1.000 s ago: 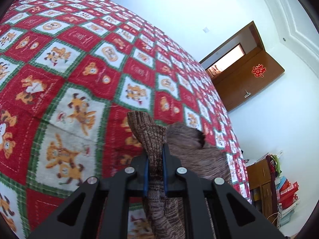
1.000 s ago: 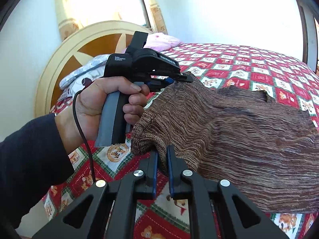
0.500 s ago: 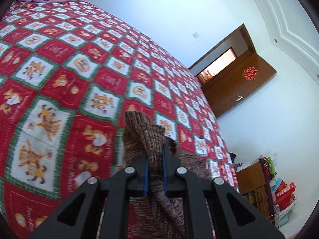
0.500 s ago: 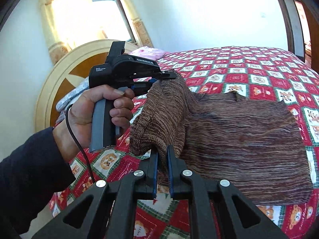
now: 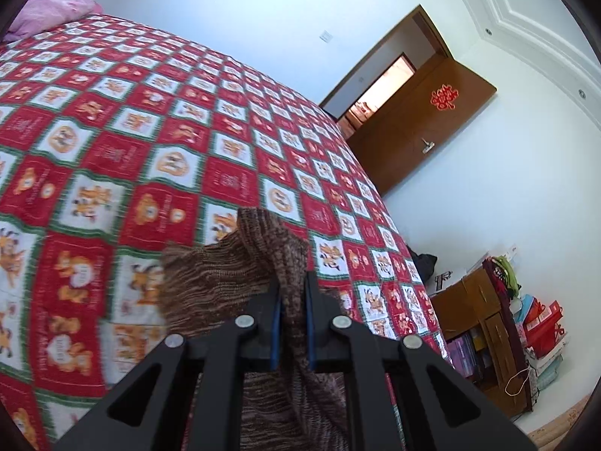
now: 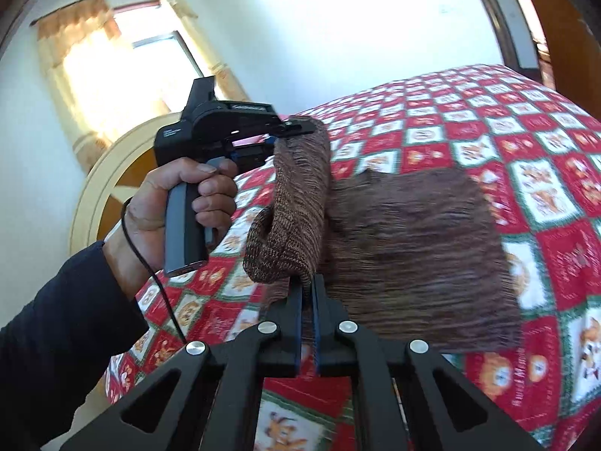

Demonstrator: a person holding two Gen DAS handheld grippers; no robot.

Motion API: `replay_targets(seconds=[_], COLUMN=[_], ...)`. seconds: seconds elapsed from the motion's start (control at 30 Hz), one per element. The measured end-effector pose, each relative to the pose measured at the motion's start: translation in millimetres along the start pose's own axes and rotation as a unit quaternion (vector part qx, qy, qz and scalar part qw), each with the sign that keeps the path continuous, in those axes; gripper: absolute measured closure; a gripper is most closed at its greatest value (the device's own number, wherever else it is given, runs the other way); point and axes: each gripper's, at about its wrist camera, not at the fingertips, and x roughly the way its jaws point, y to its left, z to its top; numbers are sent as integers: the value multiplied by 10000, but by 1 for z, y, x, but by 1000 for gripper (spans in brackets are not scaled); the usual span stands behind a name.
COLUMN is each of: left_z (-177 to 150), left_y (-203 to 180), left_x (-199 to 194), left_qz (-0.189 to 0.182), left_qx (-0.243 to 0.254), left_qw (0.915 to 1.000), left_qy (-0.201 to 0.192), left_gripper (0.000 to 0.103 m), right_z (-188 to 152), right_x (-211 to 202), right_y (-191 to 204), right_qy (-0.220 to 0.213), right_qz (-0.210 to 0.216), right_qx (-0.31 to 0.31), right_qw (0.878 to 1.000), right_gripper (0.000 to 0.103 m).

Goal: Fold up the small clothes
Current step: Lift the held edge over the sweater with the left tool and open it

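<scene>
A brown knitted garment is seen lying across a bed covered by a red, white and green patchwork quilt printed with cartoon bears. In the right wrist view, most of the garment is spread flat on the quilt at centre right, while its near edge is lifted off the bed between the two grippers.

At the bottom centre of that view, the right gripper is clamped on a thin fold of the knit, its blue-lined jaws pressed nearly together. At upper left, the left gripper is gripped by a hand in a dark sleeve, and a thick rolled part of the garment hangs from its tips.

In the left wrist view, the left gripper is shown at lower centre, closed on a bunched band of the knit, which rises above the jaws and trails below them.

A pink pillow is visible at upper left, and a brown wooden door stands open at upper right.
</scene>
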Motion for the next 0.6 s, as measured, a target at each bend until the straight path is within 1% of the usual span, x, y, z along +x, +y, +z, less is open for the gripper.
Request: replay_targets(seconds=[0.1,0.3,0.6], left_z=[-4,-12,-30], left_y=[-14,-43,-67], left_x=[16,52,102], left_qz=[9,140,317], left_qx=[90,390,705], left_qw=[9999,9984,9942], left_qy=[104,375,751], left_gripper=[92,92,92], right_z=[1,1,-15], right_x=[-4,-13,-12], right_y=[-26,-62,-108], right_qy=[33,144,493], right_qz=[-42,-133,-269], right_qx=[397,976,1717], right_qw=[9992,9950,9836], right_gripper=[100,100,100])
